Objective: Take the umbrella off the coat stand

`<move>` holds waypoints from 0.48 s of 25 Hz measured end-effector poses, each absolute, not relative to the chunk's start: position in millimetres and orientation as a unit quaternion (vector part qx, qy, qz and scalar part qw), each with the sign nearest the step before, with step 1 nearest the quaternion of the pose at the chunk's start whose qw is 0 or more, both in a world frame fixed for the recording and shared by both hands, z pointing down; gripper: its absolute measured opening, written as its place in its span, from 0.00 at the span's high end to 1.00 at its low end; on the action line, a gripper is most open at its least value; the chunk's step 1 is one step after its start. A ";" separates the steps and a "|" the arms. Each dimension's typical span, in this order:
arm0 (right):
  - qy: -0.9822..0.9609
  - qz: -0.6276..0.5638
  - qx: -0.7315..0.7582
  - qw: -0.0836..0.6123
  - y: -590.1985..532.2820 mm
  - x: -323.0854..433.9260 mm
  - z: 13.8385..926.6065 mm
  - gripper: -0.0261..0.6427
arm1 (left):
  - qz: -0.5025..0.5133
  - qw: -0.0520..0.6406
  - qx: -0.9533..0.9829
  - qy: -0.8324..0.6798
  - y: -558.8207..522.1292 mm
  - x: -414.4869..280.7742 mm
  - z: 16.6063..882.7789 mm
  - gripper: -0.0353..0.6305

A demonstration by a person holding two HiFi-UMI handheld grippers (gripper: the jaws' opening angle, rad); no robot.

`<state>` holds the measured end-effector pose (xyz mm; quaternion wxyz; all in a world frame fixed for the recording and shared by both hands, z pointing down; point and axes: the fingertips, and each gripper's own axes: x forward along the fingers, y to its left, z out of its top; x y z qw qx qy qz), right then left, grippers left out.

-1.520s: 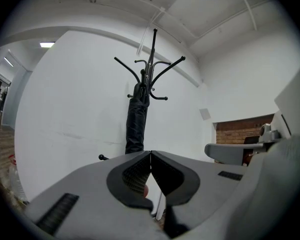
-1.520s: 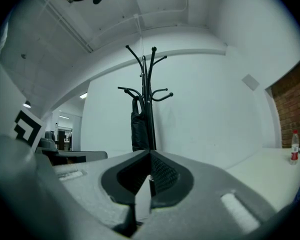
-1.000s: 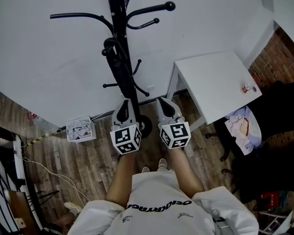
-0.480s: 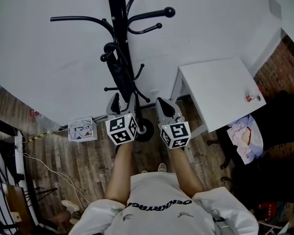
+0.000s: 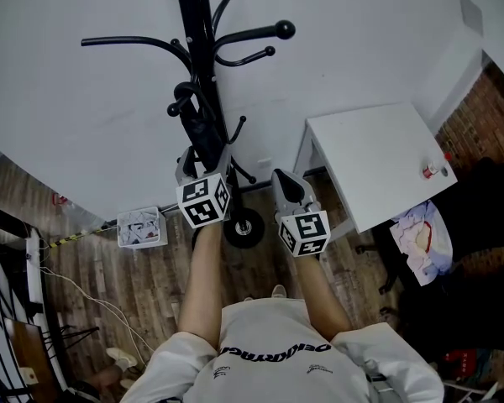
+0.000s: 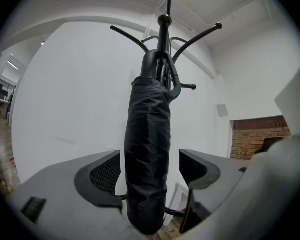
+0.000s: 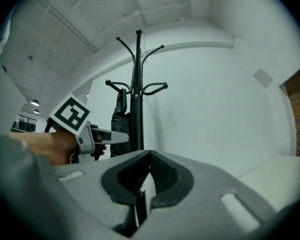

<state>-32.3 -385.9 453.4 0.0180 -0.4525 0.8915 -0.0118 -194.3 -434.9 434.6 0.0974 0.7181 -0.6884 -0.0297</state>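
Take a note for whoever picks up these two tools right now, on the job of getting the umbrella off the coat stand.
Left tool: open, and its jaws have just been opening. The folded black umbrella stands between them, with the pads not pressing on it.
Right tool: shut and empty, held off to the side of the coat stand.
Umbrella: hangs upright from the stand by its top end.
Done: the left tool is lined up around the umbrella.
Left: close on the umbrella, lift it clear of the stand and bring it away.
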 end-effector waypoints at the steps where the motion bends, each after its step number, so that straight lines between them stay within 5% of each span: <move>1: 0.891 -0.011 -0.453 0.018 -387.2 -31.3 453.1 0.96 | -0.027 0.096 0.719 -0.687 -440.0 -195.0 434.8 0.41; 12: 0.887 -0.016 -0.462 0.018 -404.3 -18.3 458.8 0.96 | -0.017 0.092 0.731 -0.676 -481.2 -195.7 439.3 0.40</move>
